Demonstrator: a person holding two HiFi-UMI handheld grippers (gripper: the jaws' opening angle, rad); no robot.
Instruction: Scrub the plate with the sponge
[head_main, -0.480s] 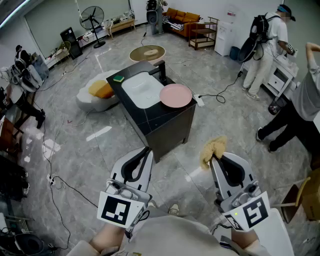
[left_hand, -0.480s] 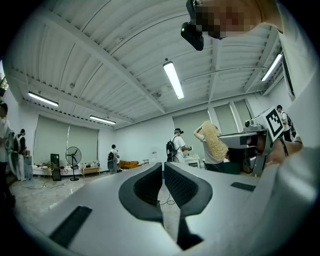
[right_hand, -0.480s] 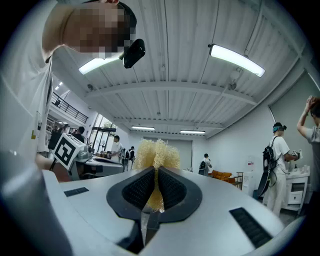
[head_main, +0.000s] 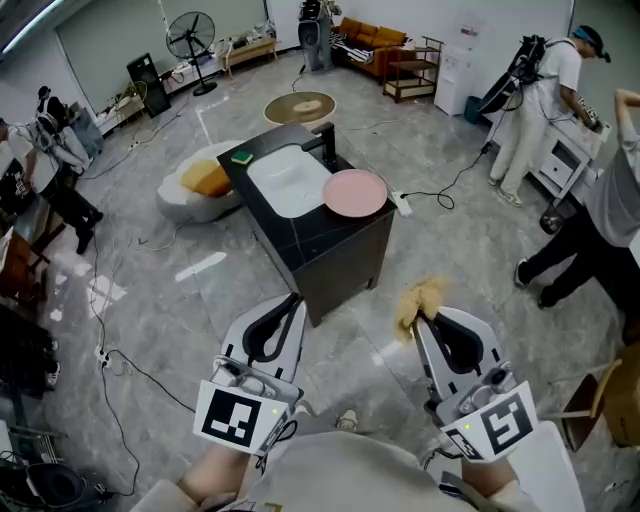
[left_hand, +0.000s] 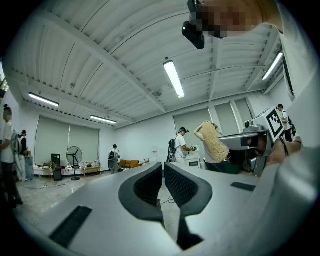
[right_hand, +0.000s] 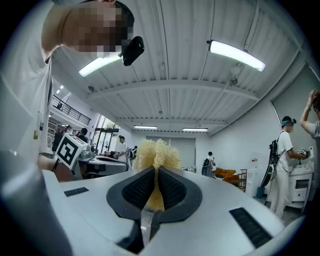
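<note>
Place: large open recording lab, not a home kitchen
Signs: freestanding sink counter (head_main: 335, 265) mid-floor, trailing cables (head_main: 150, 380), standing fan (head_main: 190, 36), ceiling strip lights (left_hand: 173, 78)

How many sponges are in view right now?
2. A pale yellow sponge is clamped in the right gripper; a green-and-yellow sponge lies on the black counter, at the far left corner beside the sink. Others may be hidden.

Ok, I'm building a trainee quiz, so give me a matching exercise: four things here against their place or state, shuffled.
1 pink plate
2 yellow sponge
3 green pad
4 left hand-held gripper

A shut, empty
B on the counter, right of the sink
C clamped in the right hand-held gripper
D by the sink's far corner

Pairs: 1-B, 2-C, 3-D, 4-A
</note>
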